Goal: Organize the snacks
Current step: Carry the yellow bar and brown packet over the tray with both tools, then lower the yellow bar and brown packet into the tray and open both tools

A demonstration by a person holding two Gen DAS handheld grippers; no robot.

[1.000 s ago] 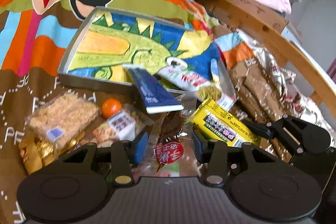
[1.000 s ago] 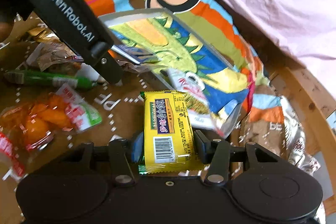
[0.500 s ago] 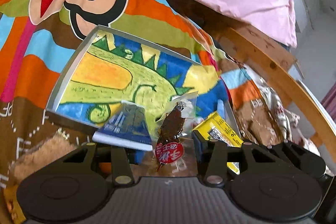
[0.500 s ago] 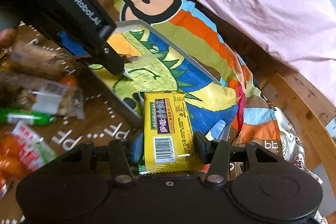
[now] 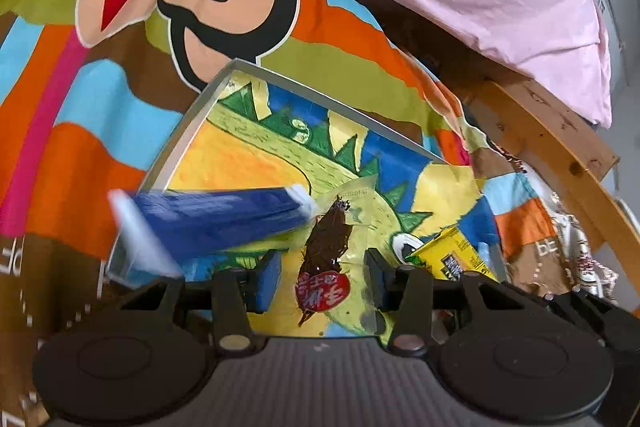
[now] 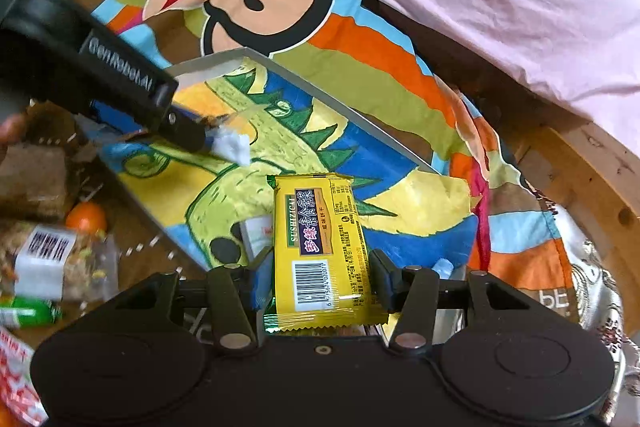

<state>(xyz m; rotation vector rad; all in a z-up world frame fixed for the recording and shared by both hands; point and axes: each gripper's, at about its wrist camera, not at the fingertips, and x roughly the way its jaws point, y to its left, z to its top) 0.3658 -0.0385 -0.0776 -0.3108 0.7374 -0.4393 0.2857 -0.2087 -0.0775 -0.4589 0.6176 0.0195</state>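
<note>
Both tools are loaded, and I hold them over the bed with its striped monkey bedspread [image 5: 72,131]. On that spread lies the big tray [image 5: 240,67], its floor painted with a green dinosaur, and I judge this is where the snacks belong. My right tool [image 6: 320,283] is pinching a yellow snack packet [image 6: 320,239] across its width, barcode end toward me, hanging over the tray's near corner. My left tool [image 5: 322,277] is clamped on a clear pouch [image 5: 326,259] with a dark dried snack and a red label inside; its soft film bows between the jaws. A blue packet [image 5: 216,219], blurred, lies over the tray's left edge just beside that pouch; whether it rests there I cannot tell. Loose snacks lie off the tray to its left, among them a small orange one [image 6: 86,217].

To do the placing well, I would carry each tool further over bare tray floor and lower it close before spreading the jaws, so the packets land flat. I would set them well apart, keeping the limp pouch clear of the blue packet.
</note>
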